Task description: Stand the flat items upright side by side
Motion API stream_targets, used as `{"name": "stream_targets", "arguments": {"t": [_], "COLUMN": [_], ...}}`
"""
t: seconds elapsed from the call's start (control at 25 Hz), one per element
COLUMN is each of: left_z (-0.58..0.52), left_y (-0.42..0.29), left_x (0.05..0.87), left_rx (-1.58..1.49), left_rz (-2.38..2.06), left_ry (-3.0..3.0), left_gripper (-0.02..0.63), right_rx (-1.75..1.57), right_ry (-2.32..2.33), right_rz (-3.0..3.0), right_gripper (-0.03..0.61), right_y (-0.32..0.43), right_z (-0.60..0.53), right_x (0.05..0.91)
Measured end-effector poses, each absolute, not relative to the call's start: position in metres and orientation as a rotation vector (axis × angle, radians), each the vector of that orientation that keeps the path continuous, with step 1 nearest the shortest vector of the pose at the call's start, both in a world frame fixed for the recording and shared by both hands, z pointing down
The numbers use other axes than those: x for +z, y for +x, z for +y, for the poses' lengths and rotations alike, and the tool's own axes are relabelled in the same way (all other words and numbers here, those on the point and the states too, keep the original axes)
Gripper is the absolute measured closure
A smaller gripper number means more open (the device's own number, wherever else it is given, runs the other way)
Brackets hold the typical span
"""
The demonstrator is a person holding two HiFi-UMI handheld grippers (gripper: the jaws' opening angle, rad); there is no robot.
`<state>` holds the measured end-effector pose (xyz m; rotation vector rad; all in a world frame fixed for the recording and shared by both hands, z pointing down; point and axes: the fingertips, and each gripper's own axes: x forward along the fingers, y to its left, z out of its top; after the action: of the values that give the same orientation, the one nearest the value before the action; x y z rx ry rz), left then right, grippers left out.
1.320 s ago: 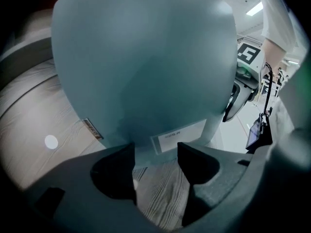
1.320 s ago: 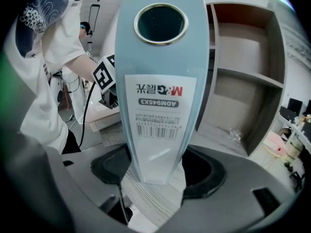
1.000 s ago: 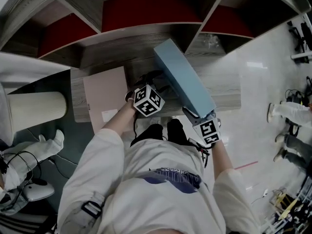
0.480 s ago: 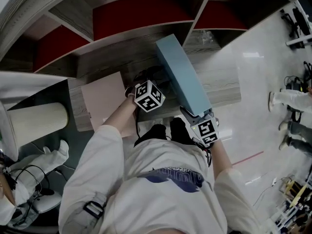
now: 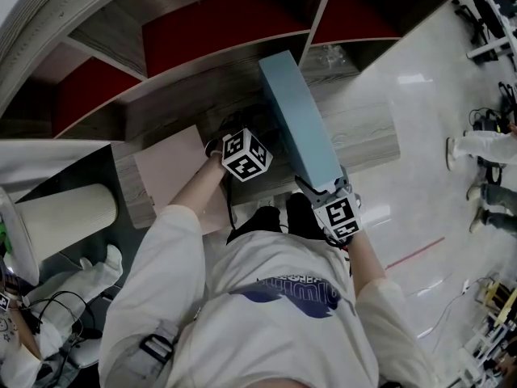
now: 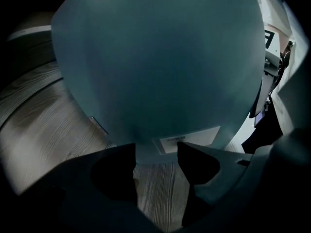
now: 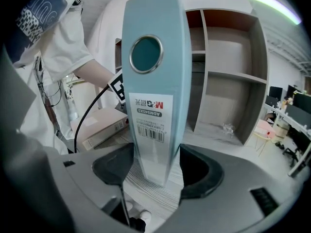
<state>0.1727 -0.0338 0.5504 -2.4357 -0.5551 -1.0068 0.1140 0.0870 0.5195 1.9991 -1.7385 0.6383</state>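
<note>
A tall light-blue file box stands upright on the wooden table. My right gripper is shut on its near spine. In the right gripper view the labelled spine sits between the jaws of the right gripper, which have just been closing. My left gripper is on the box's left side, facing its broad face. The left gripper is open, its tips at the lower edge of that face. A flat pink box lies on the table to the left.
Grey shelving with red-backed cubbies rises behind the table. A small clear plastic piece lies in one cubby. A white cylinder stands at the left. Other people stand on the floor at the right.
The head view has swung a little. The left gripper has rolled slightly beside the blue box. The box stays upright in the right gripper.
</note>
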Motion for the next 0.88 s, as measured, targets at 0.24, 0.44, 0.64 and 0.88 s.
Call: {"name": "stream_targets", "arguments": {"t": [0.24, 0.44, 0.64, 0.88], "left_z": [-0.034, -0.035, -0.036, -0.043], "left_y": [0.175, 0.174, 0.18, 0.187], "left_x": [0.549, 0.551, 0.549, 0.548], "left_rx": [-0.993, -0.978, -0.975, -0.988], "left_rz": [-0.568, -0.59, -0.597, -0.596], "left_ry": [-2.421, -2.403, -2.371, -2.35], "left_gripper": [0.348, 0.348, 0.348, 0.348], "right_rx": [0.634, 0.626, 0.623, 0.625], "right_ry": [2.019, 2.004, 2.006, 2.009], "right_rz": [-1.717, -1.71, -1.698, -1.712], "right_gripper": [0.29, 0.29, 0.29, 0.29], "right_y": [0.115, 0.113, 0.115, 0.119], "right_z": [0.085, 0.082, 0.079, 0.071], "right_x": [0.518, 0.52, 0.518, 0.518]}}
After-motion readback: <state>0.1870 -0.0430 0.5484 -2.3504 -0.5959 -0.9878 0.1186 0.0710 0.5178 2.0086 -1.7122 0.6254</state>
